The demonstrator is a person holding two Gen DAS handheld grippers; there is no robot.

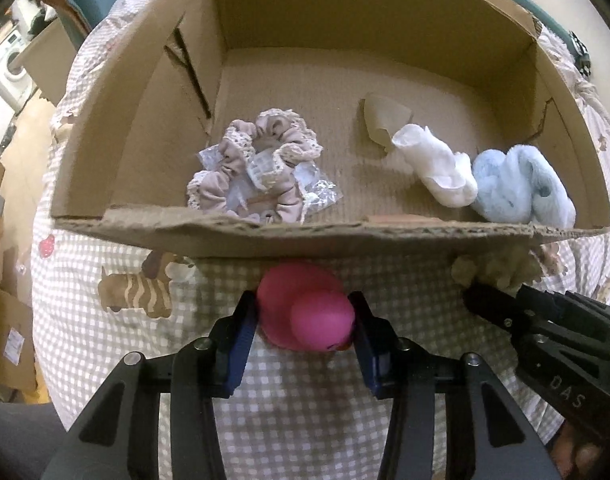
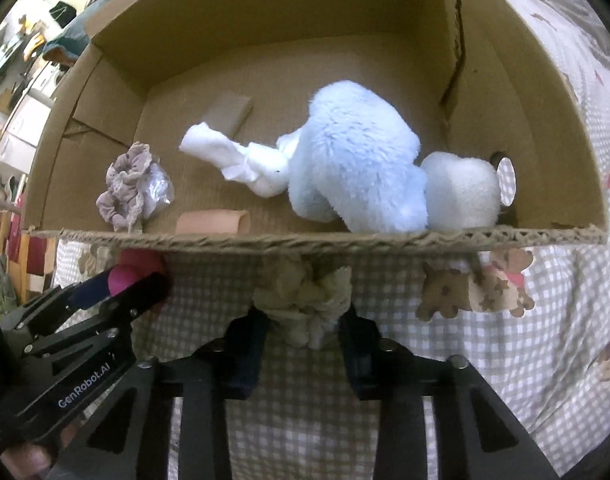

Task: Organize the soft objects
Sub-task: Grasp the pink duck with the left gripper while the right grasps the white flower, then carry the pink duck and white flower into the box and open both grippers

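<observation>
1. A pink rubber duck (image 1: 305, 312) sits on the checked bedcover (image 1: 305, 420), just in front of the near wall of a cardboard box (image 1: 265, 236). The left gripper (image 1: 305, 316) has its two blue-padded fingers (image 1: 245, 332) one on each side of the duck, pressed to its flanks, so the tongs are narrowed onto it and grip it.
2. A crumpled beige scrunchie (image 2: 305, 300) lies on the same bedcover, also close under the box's near wall and to the right of the duck. The right gripper (image 2: 305, 320) has closed in on it from both sides; its fingers (image 2: 249, 344) press into the fabric, the opening fairly narrow.
3. The two grippers stand side by side, near each other but apart (each shows at the edge of the other's view).
4. Inside the box, towards its left, rests a mauve lace-edged scrunchie (image 1: 253, 168) on a clear plastic wrapper (image 1: 321, 192).
5. Towards the right lie a white cloth (image 1: 433, 168), a pale blue plush toy (image 2: 357, 160) touching it, and a white fluffy ball (image 2: 461, 192) just beside the plush.
6. A small piece of loose cardboard (image 1: 381, 120) lies behind the white cloth, and a peach-coloured tube (image 2: 213, 222) lies against the near wall.
7. The bedcover carries printed bears (image 2: 477, 284) and a striped dog (image 1: 137, 288).
</observation>
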